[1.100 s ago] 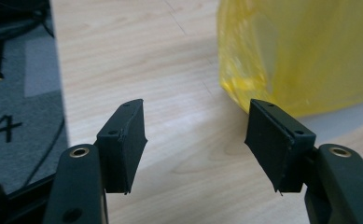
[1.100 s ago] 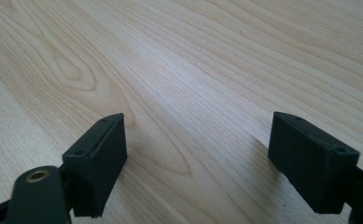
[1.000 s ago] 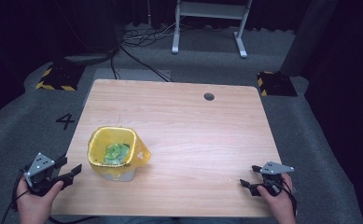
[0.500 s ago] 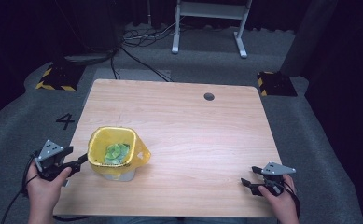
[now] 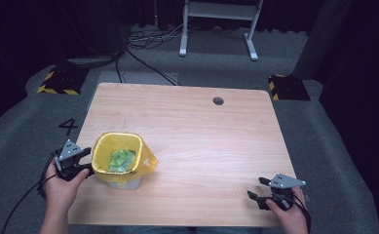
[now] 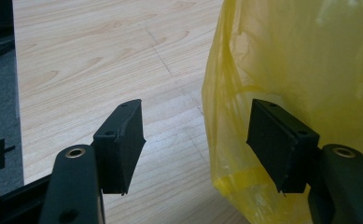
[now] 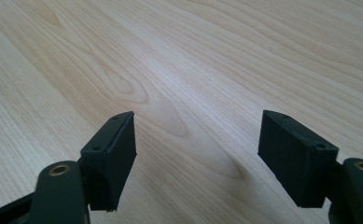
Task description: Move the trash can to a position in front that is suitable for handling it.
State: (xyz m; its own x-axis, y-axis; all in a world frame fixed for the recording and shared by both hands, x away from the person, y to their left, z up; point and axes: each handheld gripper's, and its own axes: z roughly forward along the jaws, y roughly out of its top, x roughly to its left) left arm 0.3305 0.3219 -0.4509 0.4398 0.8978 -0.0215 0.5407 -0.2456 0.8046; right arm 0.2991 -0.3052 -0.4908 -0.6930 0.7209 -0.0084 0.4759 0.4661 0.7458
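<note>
A small white bin lined with a yellow plastic bag (image 5: 121, 156) stands near the table's front left, with green scraps (image 5: 120, 160) inside. My left gripper (image 5: 85, 160) is open right at the bag's left side. In the left gripper view the gripper (image 6: 200, 140) has its right jaw against the yellow bag (image 6: 300, 65) and its left jaw over bare wood. My right gripper (image 5: 257, 188) rests open near the front right edge. In the right gripper view the gripper (image 7: 198, 149) has bare wood between its jaws.
The wooden table (image 5: 201, 131) has a round cable hole (image 5: 218, 101) near its far edge. Grey carpet with a painted 4 (image 5: 68, 126) lies to the left. A white stand's legs (image 5: 216, 29) and cables (image 5: 143, 39) lie on the floor beyond the table.
My left gripper has moved forward and right, from the table's front left corner up to the yellow bag's side. The right gripper has stayed in place.
</note>
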